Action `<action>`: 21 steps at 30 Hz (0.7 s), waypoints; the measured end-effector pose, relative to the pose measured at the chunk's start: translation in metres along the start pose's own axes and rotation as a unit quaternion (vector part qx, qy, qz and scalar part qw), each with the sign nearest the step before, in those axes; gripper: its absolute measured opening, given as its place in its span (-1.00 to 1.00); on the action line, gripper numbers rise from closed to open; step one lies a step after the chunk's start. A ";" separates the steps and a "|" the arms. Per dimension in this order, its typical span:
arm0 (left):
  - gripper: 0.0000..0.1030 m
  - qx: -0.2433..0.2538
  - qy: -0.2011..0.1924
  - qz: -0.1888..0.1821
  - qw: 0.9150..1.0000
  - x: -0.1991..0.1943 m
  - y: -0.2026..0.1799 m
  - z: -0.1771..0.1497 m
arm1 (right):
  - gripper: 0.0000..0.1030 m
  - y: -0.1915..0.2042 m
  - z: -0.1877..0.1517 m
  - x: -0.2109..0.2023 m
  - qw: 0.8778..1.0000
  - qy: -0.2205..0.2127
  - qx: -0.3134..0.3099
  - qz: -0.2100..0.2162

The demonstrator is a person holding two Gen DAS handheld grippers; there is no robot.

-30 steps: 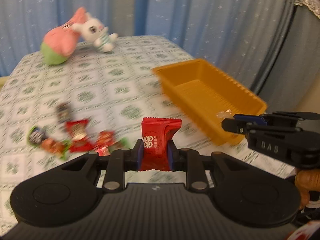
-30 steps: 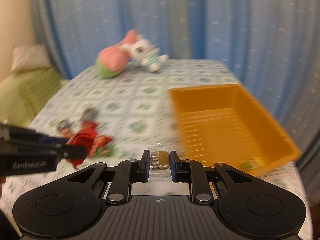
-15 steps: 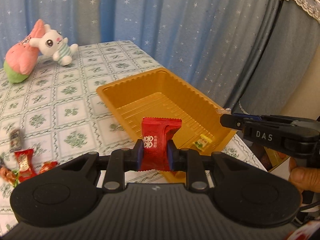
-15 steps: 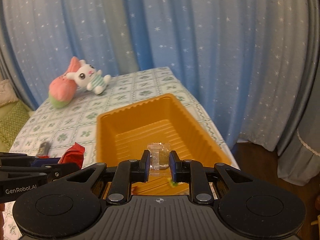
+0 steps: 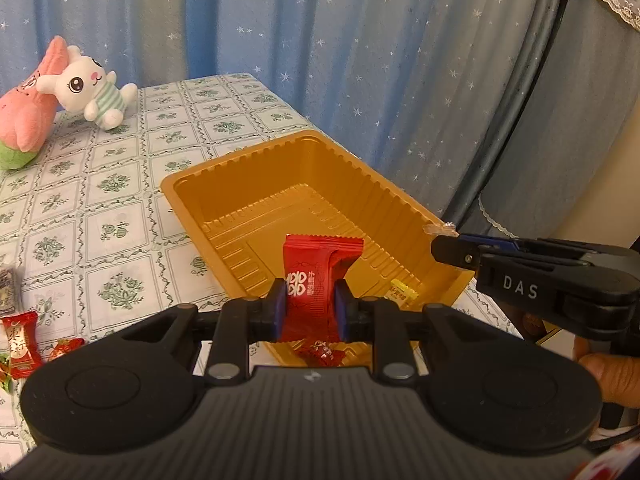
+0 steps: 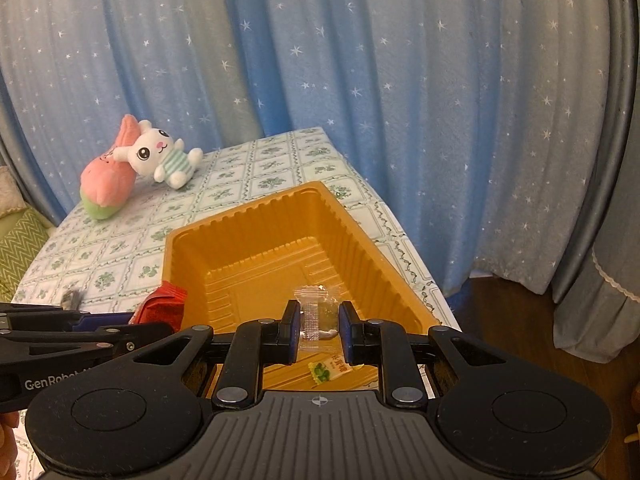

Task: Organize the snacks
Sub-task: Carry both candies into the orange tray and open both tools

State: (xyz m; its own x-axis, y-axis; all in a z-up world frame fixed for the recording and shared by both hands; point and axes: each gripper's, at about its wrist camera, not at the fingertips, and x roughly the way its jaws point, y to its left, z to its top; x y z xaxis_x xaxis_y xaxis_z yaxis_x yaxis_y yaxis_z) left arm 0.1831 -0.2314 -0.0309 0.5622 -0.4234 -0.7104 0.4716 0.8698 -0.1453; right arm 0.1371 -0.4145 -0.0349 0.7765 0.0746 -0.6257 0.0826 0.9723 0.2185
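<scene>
left gripper (image 5: 310, 312): clamped on a red packet (image 5: 316, 284) with white chinese print, held upright over the near end of the orange tray (image 5: 256, 164)
right gripper (image 6: 319, 330): clamped on a clear packet (image 6: 316, 314), also above the tray
writing: "das" on the right gripper's side in the left view; "genrob..." on the left gripper's side in the right view
tray contents: yellow-green candy (image 6: 330, 370) and red candy (image 5: 320, 354) below the fingers
loose snacks: red candies (image 5: 20, 344) on the tablecloth (image 5: 120, 200), left of the left gripper
far corner: white bunny (image 6: 160, 156) leaning on a pink toy (image 6: 108, 180)
</scene>
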 end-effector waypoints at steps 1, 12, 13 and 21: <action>-0.57 0.001 0.000 0.000 1.000 0.002 0.000 0.000 | -0.60 -0.001 0.000 0.001 1.000 0.000 0.000 0.000; -0.26 0.013 -0.002 0.010 1.000 0.003 -0.001 -0.002 | -0.60 -0.003 0.004 0.002 1.000 -0.002 0.003 0.001; -0.25 0.012 -0.002 0.012 1.000 0.001 0.001 -0.004 | -0.60 -0.003 0.004 0.002 1.000 -0.002 0.003 0.003; -0.22 -0.010 -0.004 0.036 0.999 -0.020 0.023 -0.020 | -0.60 0.007 0.005 0.005 1.000 0.001 0.001 0.015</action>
State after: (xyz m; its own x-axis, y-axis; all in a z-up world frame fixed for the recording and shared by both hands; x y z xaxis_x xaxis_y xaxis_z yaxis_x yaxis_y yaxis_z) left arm 0.1689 -0.1979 -0.0337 0.5996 -0.3616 -0.7140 0.4164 0.9028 -0.1075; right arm 0.1445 -0.4090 -0.0327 0.7780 0.1040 -0.6196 0.0609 0.9691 0.2391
